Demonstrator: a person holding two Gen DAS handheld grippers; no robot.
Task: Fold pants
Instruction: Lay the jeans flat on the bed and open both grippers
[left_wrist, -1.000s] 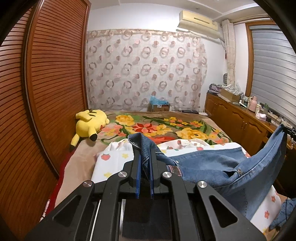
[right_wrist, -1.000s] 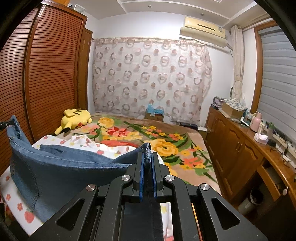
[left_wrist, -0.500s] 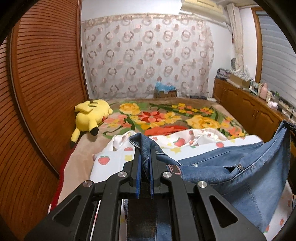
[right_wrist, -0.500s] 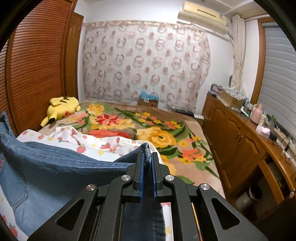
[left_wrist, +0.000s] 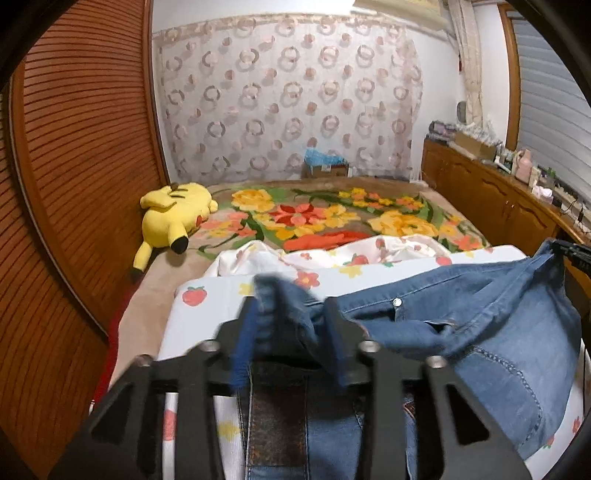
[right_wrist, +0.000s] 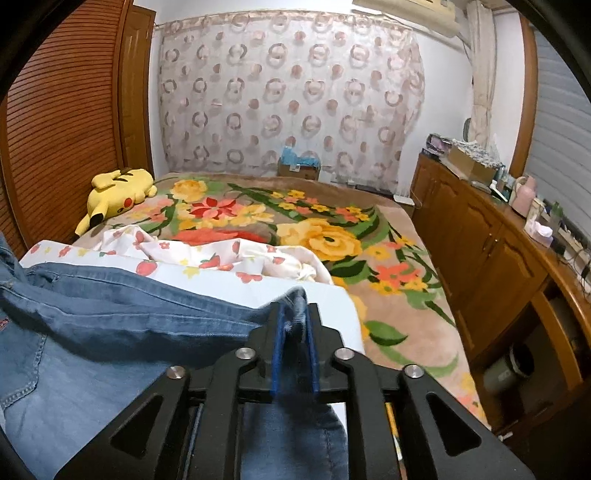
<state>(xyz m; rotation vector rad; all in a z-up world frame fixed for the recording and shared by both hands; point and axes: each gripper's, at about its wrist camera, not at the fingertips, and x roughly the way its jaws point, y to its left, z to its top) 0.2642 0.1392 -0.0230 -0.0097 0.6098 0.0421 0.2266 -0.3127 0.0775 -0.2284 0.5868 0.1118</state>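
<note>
Blue jeans lie across the strawberry-print sheet on the bed, their waistband stretched between my two grippers. My left gripper has its jaws opening; they stand well apart, with a blurred fold of denim lying loose between them. In the right wrist view the jeans spread out to the left. My right gripper is also opening, its blue pads a little apart with the denim corner still between them and no longer pinched.
A floral blanket covers the far half of the bed. A yellow plush toy lies at its left edge beside the slatted wooden doors. A wooden cabinet with clutter on top runs along the right. A patterned curtain hangs behind.
Both grippers came down and forward, and the jeans sank onto the sheet. Both pairs of jaws, shut on the denim before, have parted, the left far more than the right.
</note>
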